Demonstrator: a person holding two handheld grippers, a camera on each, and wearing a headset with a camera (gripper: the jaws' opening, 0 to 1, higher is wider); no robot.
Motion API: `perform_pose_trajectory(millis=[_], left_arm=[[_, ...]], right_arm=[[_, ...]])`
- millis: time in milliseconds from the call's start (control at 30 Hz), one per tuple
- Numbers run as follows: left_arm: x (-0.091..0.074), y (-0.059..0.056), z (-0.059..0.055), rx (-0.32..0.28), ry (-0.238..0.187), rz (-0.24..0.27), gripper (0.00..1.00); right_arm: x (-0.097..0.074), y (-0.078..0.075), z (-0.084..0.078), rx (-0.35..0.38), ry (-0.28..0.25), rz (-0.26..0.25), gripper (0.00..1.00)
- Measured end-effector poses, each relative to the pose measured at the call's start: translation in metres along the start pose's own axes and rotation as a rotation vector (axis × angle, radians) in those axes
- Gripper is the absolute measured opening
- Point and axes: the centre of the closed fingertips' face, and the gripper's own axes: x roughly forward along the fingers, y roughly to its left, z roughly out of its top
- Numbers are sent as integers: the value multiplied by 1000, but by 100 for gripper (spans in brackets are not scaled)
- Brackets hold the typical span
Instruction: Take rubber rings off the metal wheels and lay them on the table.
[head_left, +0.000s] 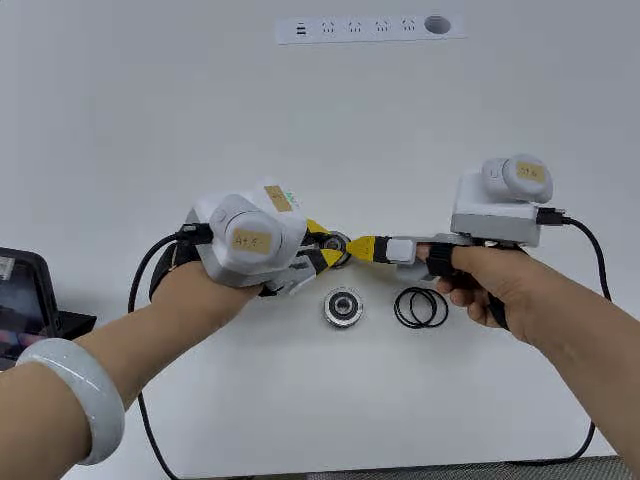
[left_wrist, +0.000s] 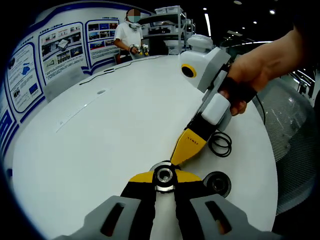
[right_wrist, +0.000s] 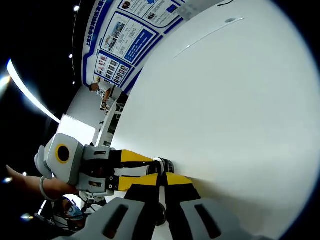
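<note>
My left gripper (head_left: 328, 248) (left_wrist: 165, 176) is shut on a metal wheel (head_left: 337, 246) (left_wrist: 165, 178), holding it just above the white table (head_left: 300, 130). From the right, my right gripper (head_left: 358, 248) (right_wrist: 161, 176) has its yellow tips shut together on the dark rubber ring at that wheel's rim (right_wrist: 165, 163). In the left gripper view the right gripper (left_wrist: 176, 159) meets the wheel's upper edge. A second wheel (head_left: 343, 307) (left_wrist: 218, 183) lies flat on the table below them. Two loose black rubber rings (head_left: 420, 307) (left_wrist: 220, 143) lie overlapped to its right.
A white power strip (head_left: 370, 27) lies at the table's far edge. A black device (head_left: 25, 300) sits at the left edge. Black cables (head_left: 140, 290) (head_left: 600, 270) trail from both grippers. A person (left_wrist: 131, 35) stands beyond the table.
</note>
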Motion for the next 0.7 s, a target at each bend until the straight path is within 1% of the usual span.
perform_pose_trajectory(millis=[67,300,500,700], left_arm=[[0,0,0,0,0,0,14],[0,0,0,-5,0,1,14],[0,0,0,-11,-3,2,13],[0,0,0,-10,-4,2,13]], right_arm=[[0,-1,0,5,-2,-1,4],[-1,-1,2,-21,-9,-12,2],[0,5,3,-41,-25,-9,2],[1,14,4,-47,-27,16,2]])
